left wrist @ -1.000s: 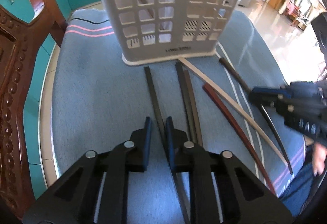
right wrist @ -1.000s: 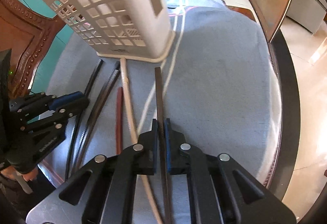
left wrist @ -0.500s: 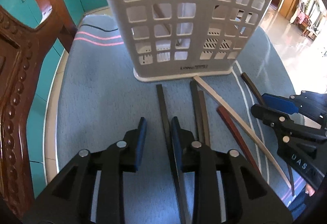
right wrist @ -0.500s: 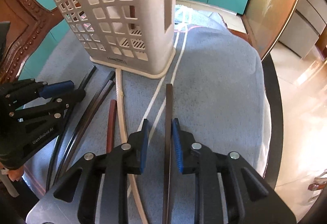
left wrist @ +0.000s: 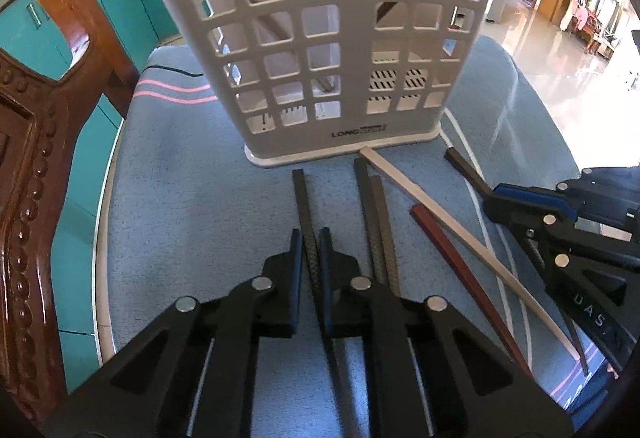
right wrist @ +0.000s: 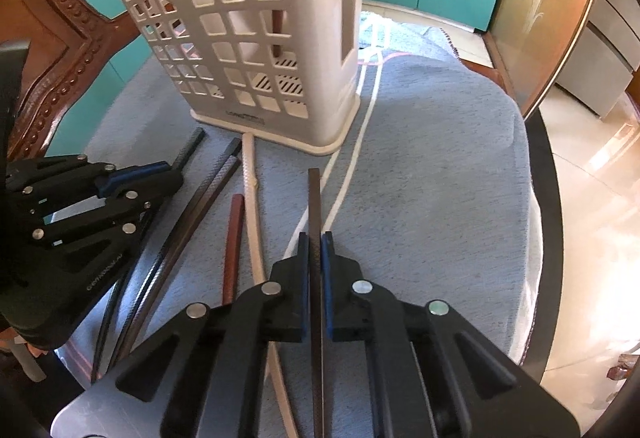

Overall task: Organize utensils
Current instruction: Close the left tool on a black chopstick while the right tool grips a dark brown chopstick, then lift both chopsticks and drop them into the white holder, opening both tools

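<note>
A white plastic utensil basket (left wrist: 332,38) with square lattice holes stands upright on a table covered by a blue-grey cloth (left wrist: 180,178), filling the upper centre of the left wrist view. Chopsticks lie loose on the cloth just below its base. In the lower centre of that view, the left hand-held gripper (left wrist: 310,242) has its jaws nearly closed around a dark textured chopstick (left wrist: 301,194), which points up toward the basket. To its right lie a dark pair of chopsticks (left wrist: 374,210) side by side, then a pale cream chopstick (left wrist: 420,194) whose top end touches the basket's base, and a reddish-brown chopstick (left wrist: 444,238) beside it. In the right wrist view, the right hand-held gripper (right wrist: 315,246) at lower centre is clamped on a dark brown chopstick (right wrist: 314,198), which runs straight up the frame toward the basket (right wrist: 256,38) at upper left. At least one dark stick already stands inside the basket. A carved wooden chair (left wrist: 28,158) fills the left edge of the left wrist view.
</note>
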`<state>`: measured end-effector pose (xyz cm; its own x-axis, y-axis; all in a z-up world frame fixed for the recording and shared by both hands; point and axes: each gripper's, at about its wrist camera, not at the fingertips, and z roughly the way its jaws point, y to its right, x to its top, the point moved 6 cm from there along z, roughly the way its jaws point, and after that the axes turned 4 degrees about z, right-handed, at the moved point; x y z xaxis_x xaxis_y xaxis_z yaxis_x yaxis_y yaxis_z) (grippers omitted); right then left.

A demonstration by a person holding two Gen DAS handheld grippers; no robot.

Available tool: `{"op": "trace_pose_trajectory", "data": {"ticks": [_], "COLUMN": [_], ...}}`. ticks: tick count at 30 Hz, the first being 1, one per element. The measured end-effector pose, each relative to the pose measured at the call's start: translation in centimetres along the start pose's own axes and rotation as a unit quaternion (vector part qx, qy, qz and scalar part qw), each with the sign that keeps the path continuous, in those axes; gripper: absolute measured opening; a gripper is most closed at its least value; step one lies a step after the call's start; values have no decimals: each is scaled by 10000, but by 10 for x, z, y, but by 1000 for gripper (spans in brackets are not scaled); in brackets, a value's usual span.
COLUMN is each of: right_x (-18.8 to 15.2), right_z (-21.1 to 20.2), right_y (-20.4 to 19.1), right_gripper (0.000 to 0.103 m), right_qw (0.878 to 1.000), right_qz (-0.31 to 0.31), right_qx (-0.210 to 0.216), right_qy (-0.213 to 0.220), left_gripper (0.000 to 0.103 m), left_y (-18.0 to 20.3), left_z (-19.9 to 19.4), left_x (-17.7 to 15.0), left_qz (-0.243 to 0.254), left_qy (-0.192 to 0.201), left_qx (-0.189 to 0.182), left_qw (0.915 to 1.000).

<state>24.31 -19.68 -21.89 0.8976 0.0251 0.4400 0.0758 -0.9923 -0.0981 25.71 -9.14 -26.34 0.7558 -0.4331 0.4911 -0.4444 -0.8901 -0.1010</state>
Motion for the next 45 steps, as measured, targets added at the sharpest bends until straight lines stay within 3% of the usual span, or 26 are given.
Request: {"op": "trace_pose_trajectory", "data": {"ticks": [3,7,14,20,22,23,25,29,38,45], "right_x": [-4,-8,-14,-21,-25,-26,-25,-17,-21,-10], "right_z": [-3,-6,-7,-9,-11,-12,-16,-46,-190,-273], "right_y": [-2,-1,-10,-17,-17,-17,-9,4,11,24], "right_gripper": [7,7,15,15,12,7,7,7,7,7], "right_qw": [9999,9999,9991,9989,9990,9991,9996,9990,9795,9567], "right_qz": [-19,-71,-311,-310,-303,-284,-181,-121,-297,-95], "right_qx": [41,3,-277,-317,-303,-274,-163,-17,751,1175], "right_qy": [-91,-119,21,120,134,134,115,430,1845,2662], "left_gripper": [8,8,22,24,21,14,7,7,7,7], "left_y": [11,12,11,7,7,9,14,16,3,-9], "left_z": [-5,-8,-7,-3,-3,-3,-5,-16,-124,-230], "left_x": [-5,-11,-9,1,3,3,5,6,9,22], "left_qz": [61,69,69,90,88,63,65,24,-126,-153], "left_qy": [-85,-123,-62,-4,11,17,21,103,1231,2378], "left_qx": [-296,-376,-78,80,69,-25,-59,-5,-333,-409], "left_qw": [9995,9992,9999,9999,9999,10000,10000,9999,9918,9703]}}
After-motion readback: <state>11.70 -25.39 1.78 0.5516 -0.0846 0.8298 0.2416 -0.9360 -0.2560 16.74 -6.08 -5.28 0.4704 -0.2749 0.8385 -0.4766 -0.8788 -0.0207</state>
